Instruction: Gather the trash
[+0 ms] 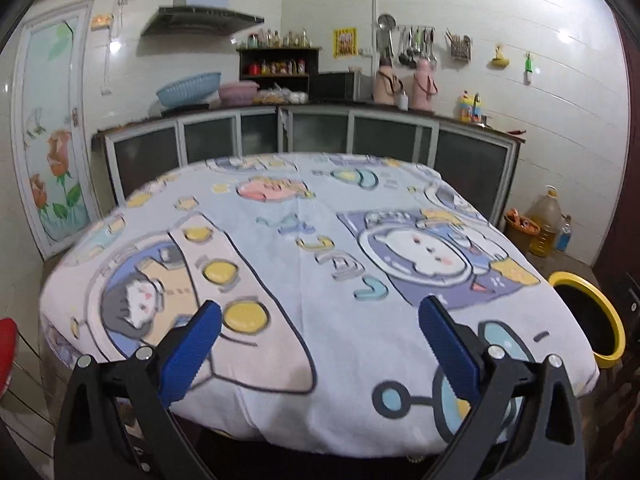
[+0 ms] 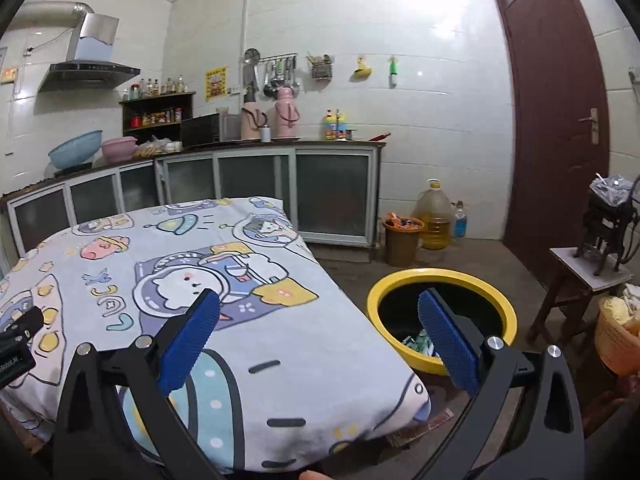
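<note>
Only right view shows wrappers (image 2: 418,343) in yellow bin (image 2: 440,280); both grippers' fingers spread, empty.

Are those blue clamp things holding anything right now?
No. Both are open and empty: the left hand-held gripper points over the tablecloth, the right hand-held gripper between the table and the yellow bin.

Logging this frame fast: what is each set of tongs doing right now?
Left tongs: open, holding nothing, above the tablecloth.
Right tongs: open, holding nothing.
</note>
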`<act>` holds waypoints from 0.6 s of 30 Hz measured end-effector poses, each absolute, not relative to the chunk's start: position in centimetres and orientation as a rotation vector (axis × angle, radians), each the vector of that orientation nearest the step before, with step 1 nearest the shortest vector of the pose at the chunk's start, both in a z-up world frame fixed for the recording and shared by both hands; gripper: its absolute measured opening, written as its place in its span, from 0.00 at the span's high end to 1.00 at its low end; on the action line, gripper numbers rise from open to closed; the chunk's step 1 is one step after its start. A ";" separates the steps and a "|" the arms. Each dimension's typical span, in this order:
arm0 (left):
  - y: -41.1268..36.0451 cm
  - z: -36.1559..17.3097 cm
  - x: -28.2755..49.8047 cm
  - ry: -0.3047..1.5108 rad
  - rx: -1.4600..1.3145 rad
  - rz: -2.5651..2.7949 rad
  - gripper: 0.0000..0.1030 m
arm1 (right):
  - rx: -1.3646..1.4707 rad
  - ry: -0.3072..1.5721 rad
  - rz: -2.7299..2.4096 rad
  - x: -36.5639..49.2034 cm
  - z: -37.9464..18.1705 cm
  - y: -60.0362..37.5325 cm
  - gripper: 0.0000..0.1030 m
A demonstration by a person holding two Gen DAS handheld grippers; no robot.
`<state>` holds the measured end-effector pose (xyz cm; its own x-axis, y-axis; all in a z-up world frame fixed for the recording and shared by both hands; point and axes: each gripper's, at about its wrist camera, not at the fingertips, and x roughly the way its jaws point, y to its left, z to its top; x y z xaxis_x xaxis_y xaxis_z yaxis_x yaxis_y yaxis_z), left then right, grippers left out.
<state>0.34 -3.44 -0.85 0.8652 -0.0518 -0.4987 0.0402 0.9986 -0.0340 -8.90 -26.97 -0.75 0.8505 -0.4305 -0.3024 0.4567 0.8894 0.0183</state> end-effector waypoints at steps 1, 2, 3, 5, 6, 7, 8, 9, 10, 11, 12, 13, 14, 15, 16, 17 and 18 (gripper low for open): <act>-3.1 -1.2 0.4 0.541 -0.057 -0.071 0.08 | 0.089 0.300 -0.467 -8.9 -1.0 -26.8 0.08; -2.9 -1.3 0.3 0.543 -0.074 -0.073 0.08 | 0.089 0.301 -0.465 -8.9 -1.1 -26.8 0.08; -2.7 -1.5 0.1 0.540 -0.082 -0.073 0.08 | 0.087 0.299 -0.466 -8.9 -1.2 -26.8 0.08; -2.6 -1.6 0.2 0.543 -0.089 -0.074 0.08 | 0.086 0.298 -0.468 -8.9 -1.3 -26.8 0.08; -2.4 -1.7 0.3 0.550 -0.095 -0.071 0.08 | 0.087 0.301 -0.468 -8.9 -1.3 -26.8 0.08; -2.4 -1.8 0.4 0.558 -0.099 -0.070 0.08 | 0.088 0.305 -0.468 -8.8 -1.3 -26.8 0.08; -2.3 -1.9 0.5 0.567 -0.101 -0.067 0.08 | 0.093 0.309 -0.465 -8.8 -1.4 -26.8 0.08; -2.3 -2.1 0.7 0.581 -0.103 -0.067 0.08 | 0.095 0.314 -0.460 -8.7 -1.5 -26.8 0.08; -2.3 -2.3 0.8 0.588 -0.104 -0.068 0.08 | 0.094 0.315 -0.458 -8.7 -1.4 -26.8 0.08; -2.3 -2.4 0.9 0.593 -0.104 -0.067 0.08 | 0.089 0.315 -0.458 -8.7 -1.5 -26.7 0.08; -2.4 -2.4 0.9 0.596 -0.103 -0.071 0.08 | 0.086 0.318 -0.454 -8.6 -1.5 -26.7 0.08; -2.4 -2.4 0.9 0.596 -0.106 -0.076 0.08 | 0.086 0.322 -0.449 -8.5 -1.4 -26.7 0.08; -2.4 -2.4 0.9 0.594 -0.108 -0.081 0.08 | 0.088 0.324 -0.445 -8.5 -1.4 -26.7 0.08; -2.4 -2.4 0.8 0.589 -0.106 -0.086 0.08 | 0.087 0.326 -0.442 -8.4 -1.4 -26.7 0.08; -2.5 -2.4 0.8 0.587 -0.103 -0.089 0.08 | 0.085 0.328 -0.439 -8.3 -1.4 -26.7 0.08; -2.6 -2.4 0.7 0.585 -0.101 -0.091 0.08 | 0.080 0.330 -0.436 -8.2 -1.4 -26.6 0.08; -2.7 -2.4 0.7 0.582 -0.097 -0.094 0.08 | 0.078 0.331 -0.435 -8.2 -1.4 -26.5 0.08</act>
<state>0.68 -2.69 -2.36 0.8316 -0.1162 -0.5431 0.0612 0.9911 -0.1182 -8.18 -26.52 -1.42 0.8544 -0.4006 -0.3308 0.4257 0.9049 0.0036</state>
